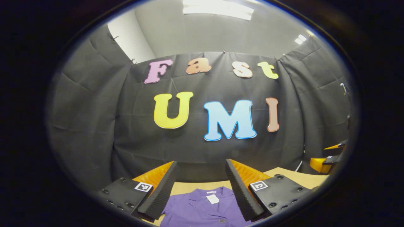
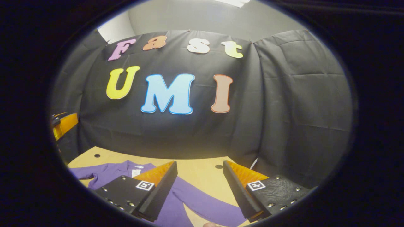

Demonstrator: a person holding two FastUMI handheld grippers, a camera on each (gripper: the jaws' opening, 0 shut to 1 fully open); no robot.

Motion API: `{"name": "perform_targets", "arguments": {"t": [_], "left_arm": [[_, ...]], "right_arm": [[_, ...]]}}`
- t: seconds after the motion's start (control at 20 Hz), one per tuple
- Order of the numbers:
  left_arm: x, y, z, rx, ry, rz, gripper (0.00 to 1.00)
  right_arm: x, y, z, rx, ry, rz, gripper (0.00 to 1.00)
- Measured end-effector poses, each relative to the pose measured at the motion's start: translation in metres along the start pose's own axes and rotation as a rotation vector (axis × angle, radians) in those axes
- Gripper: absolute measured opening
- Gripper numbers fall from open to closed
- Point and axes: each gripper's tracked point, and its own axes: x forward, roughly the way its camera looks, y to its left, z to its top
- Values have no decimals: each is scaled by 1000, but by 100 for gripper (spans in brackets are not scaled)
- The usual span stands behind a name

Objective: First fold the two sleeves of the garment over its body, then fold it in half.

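Note:
A purple collared garment [image 1: 202,209] lies flat on the wooden table [image 1: 303,178], its collar and white neck label toward the back wall. My left gripper [image 1: 201,163] hovers open above the collar, one finger on each side of it, nothing between them. In the right gripper view the garment [image 2: 107,173] lies to the lower left, and one long sleeve [image 2: 205,203] stretches out to the right across the table [image 2: 195,176]. My right gripper [image 2: 199,164] is open above that sleeve and holds nothing.
The black cloth wall rises right behind the table's far edge. The table top has small round holes [image 2: 218,166]. The right gripper [image 1: 328,157] shows at the right edge of the left gripper view, the left gripper [image 2: 63,124] at the left edge of the right gripper view.

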Motion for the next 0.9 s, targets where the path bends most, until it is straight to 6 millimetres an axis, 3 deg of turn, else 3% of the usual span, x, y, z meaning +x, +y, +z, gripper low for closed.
{"name": "perform_targets", "arguments": {"t": [0.35,0.65,0.9], "left_arm": [[7,5,-5,-4,9,12,94],[16,17,-11,7,8,40,94],[26,27,-20,20,26,72,94]], "right_arm": [[8,-42,-49,76,173,-108,91],[14,-88,-125,192,425,-246,95],[10,-116,-181,259,586,-322,92]]}}
